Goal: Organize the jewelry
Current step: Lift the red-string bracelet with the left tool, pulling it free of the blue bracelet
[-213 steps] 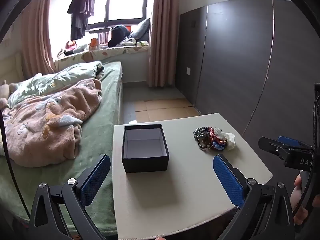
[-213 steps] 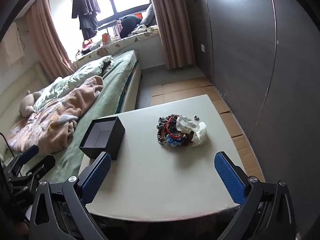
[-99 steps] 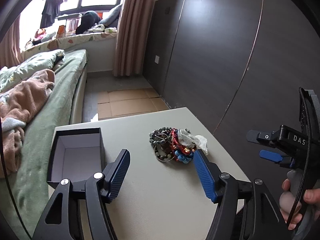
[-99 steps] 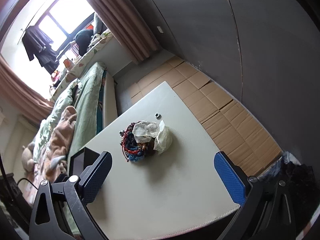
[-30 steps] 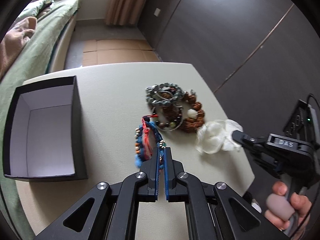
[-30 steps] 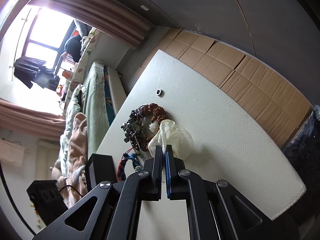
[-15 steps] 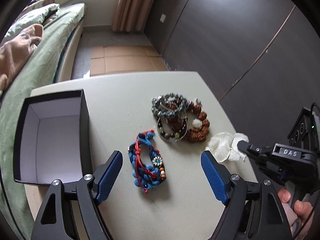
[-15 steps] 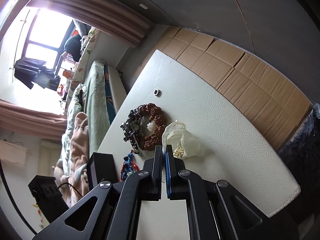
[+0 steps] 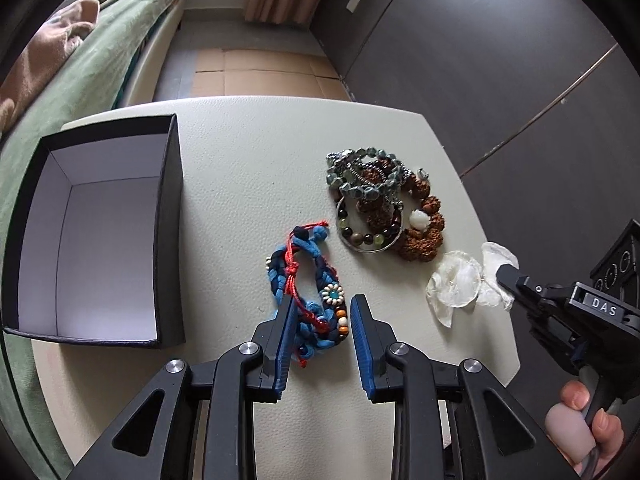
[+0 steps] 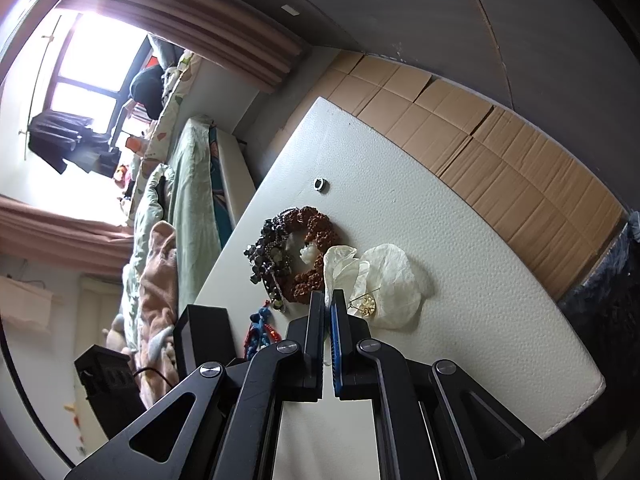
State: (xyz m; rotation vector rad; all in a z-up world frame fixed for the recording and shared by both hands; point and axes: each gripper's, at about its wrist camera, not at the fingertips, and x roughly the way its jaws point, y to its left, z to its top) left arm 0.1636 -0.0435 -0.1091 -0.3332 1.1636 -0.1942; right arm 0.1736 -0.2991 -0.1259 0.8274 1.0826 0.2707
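A blue braided bracelet [image 9: 316, 276] with red cord lies on the cream table [image 9: 248, 140], apart from the pile of bead bracelets [image 9: 376, 200]. My left gripper [image 9: 322, 308] straddles its near end, and the jaws are closing around it with a thin gap at the right pad. The open black box [image 9: 168, 200] stands to the left, white inside, with nothing in it. My right gripper [image 10: 328, 300] is shut on the edge of a white translucent pouch [image 10: 388, 276] holding a gold piece [image 10: 366, 304]. The bead pile [image 10: 296, 248] lies just beyond it.
A small metal ring [image 10: 320, 184] lies alone farther out on the table. The bed [image 9: 80, 60] with green bedding runs along the table's left side. Cardboard sheets [image 10: 500, 152] cover the floor beside a dark wall. A hand [image 9: 580, 420] holds the right gripper's handle.
The left jaws opened from shut, leaving the blue bracelet on the table, and have since narrowed around it. The right gripper dragged the white pouch away from the bead pile, then kept still.
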